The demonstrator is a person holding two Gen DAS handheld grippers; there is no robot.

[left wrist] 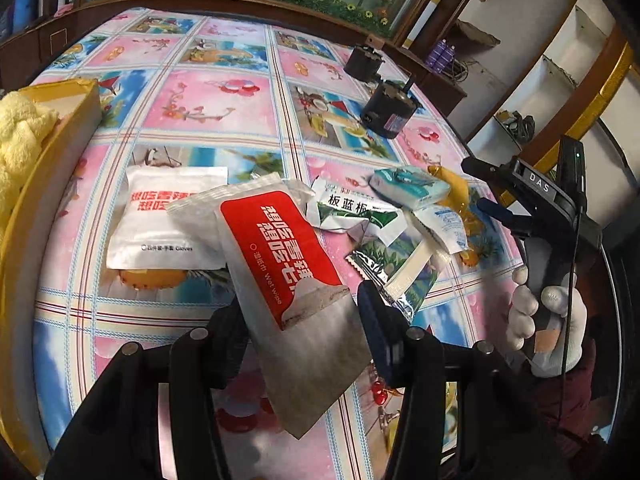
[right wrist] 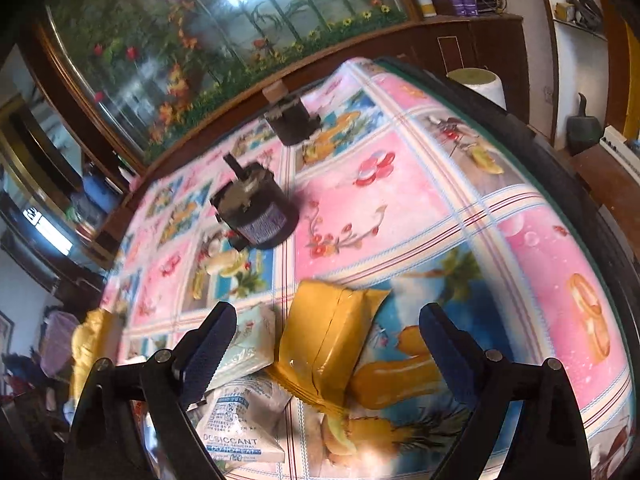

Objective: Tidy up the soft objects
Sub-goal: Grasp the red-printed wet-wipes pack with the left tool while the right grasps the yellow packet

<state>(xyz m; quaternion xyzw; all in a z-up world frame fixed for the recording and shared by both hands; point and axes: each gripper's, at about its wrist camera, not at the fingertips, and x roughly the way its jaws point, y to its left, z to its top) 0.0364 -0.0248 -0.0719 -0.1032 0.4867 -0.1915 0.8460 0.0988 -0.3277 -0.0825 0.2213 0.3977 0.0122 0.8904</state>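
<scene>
My left gripper (left wrist: pixel 298 336) pinches a red-and-white wet wipe packet (left wrist: pixel 296 280), holding it tilted above the counter (left wrist: pixel 208 112) with its patterned pink and blue cloth. Just behind it a white gloves packet (left wrist: pixel 160 224) lies flat. To the right sits a loose heap: a green-and-white sachet (left wrist: pixel 352 210), a pale blue tissue pack (left wrist: pixel 408 186), a yellow packet (right wrist: pixel 328 344) and a desiccant sachet (right wrist: pixel 240 428), some overlapping. A yellow box (left wrist: pixel 60 120) at the left edge holds a yellow towel (left wrist: pixel 20 140). My right gripper (right wrist: pixel 326 354) is spread wide, its fingers straddling the yellow packet without touching it; in the left view my gloved hand (left wrist: pixel 544 328) grips its handle. Two dark cylindrical motors (right wrist: pixel 256 212) stand farther back on the counter, well apart from the heap
</scene>
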